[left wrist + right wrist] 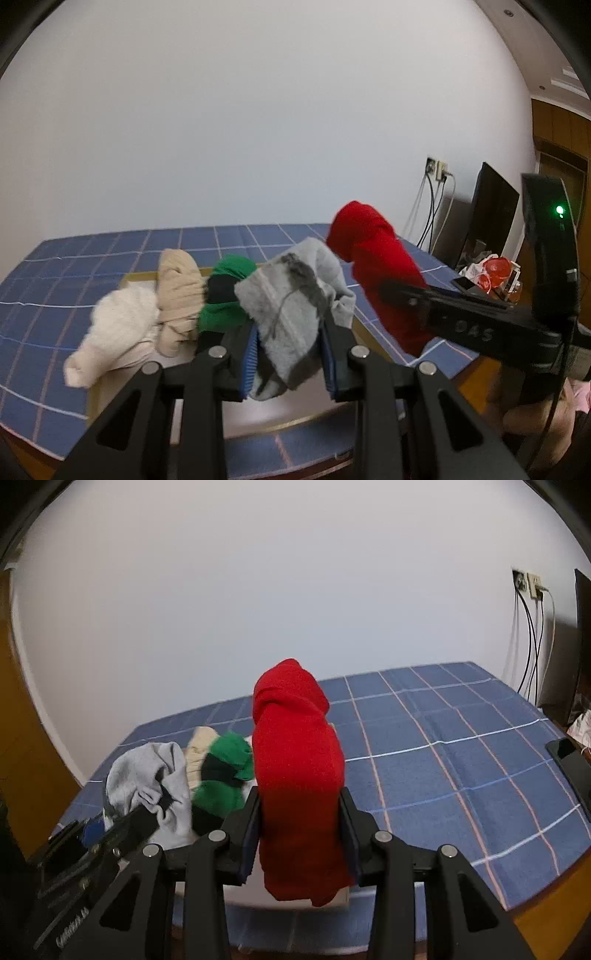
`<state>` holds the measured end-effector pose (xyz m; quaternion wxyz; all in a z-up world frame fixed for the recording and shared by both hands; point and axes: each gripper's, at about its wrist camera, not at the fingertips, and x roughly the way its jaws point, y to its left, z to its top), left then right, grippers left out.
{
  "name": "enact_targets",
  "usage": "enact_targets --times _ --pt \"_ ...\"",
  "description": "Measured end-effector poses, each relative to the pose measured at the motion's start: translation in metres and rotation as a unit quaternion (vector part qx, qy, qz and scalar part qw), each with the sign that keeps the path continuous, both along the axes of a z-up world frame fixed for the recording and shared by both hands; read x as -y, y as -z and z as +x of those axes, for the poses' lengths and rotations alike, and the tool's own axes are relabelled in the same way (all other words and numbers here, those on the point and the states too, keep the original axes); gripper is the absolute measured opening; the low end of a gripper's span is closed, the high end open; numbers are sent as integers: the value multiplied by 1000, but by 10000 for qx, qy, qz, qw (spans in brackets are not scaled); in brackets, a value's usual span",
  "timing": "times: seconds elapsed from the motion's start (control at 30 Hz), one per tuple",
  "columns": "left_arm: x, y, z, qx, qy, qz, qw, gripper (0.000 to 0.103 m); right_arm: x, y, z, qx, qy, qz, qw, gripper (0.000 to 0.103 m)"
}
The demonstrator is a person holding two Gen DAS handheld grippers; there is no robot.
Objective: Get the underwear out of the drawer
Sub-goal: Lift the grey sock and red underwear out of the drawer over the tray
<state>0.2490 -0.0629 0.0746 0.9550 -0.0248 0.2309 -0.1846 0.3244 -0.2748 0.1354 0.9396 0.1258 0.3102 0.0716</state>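
My left gripper (290, 350) is shut on a rolled grey underwear piece (291, 302) and holds it up above the drawer box (127, 278). My right gripper (301, 830) is shut on a rolled red underwear piece (295, 760), also lifted; it shows in the left wrist view (373, 266) to the right of the grey one. Cream (118, 332), beige (179, 291) and green-and-black (225, 295) rolls lie in the box behind the grey piece. The grey piece (147, 779) and the left gripper show at the lower left of the right wrist view.
The box sits on a table with a blue checked cloth (461, 760). A dark phone (570, 764) lies at the table's right edge. Wall sockets with cables (528, 587), a dark screen (495, 218) and red clutter (495, 273) stand at the right. A white wall is behind.
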Motion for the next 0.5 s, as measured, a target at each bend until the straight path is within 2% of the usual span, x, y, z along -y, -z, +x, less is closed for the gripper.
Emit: enact_targets --times 0.13,0.5 --pt "15 15 22 -126 -4 -11 9999 27 -3 9 22 -132 68 -39 9999 41" --pt "39 46 68 -905 -99 71 9958 27 -11 33 85 -715 1 -332 9969 41"
